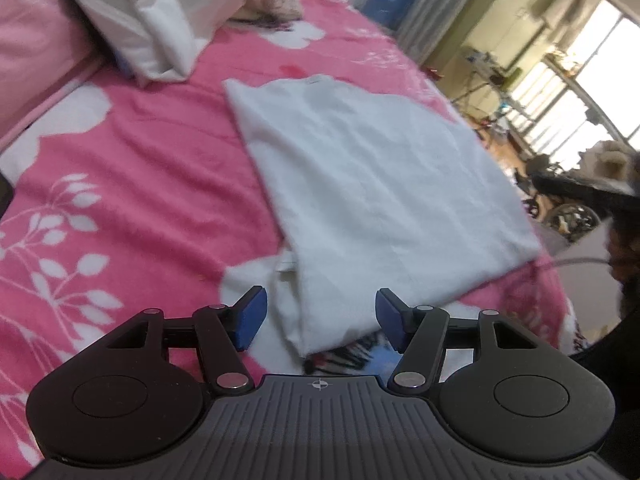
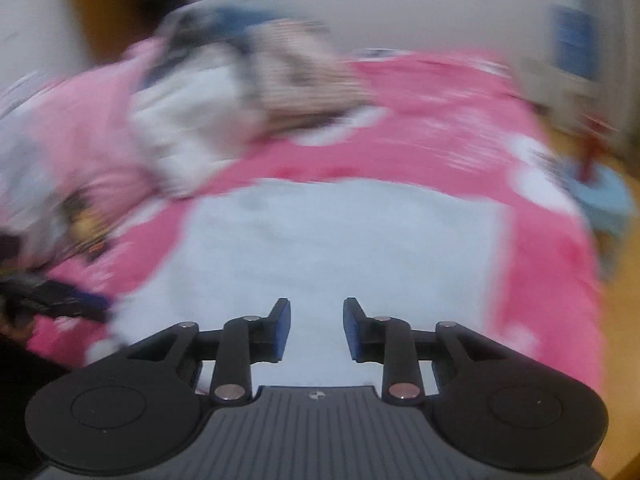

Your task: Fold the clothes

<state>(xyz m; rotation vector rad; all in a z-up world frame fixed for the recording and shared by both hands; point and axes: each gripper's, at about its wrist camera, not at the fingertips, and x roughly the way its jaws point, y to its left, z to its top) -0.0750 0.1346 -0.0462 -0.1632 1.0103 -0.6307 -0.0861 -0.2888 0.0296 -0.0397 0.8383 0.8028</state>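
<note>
Home bedroom. Bed with pink floral blanket [image 1: 132, 152] lies ahead of the left gripper [image 1: 320, 320]; white pillow [image 1: 152, 12] beyond it, upper left. Large window [image 1: 580, 76] far right; cluttered floor below it, possibly a drying rack.

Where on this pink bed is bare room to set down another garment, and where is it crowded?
Free: the pink blanket left of the folded white garment, below the white pillow; also a narrower strip between the garment's collar end and the bed's far edge. Crowded: the head end, where the pillow and a heap of patterned clothes lie.
</note>
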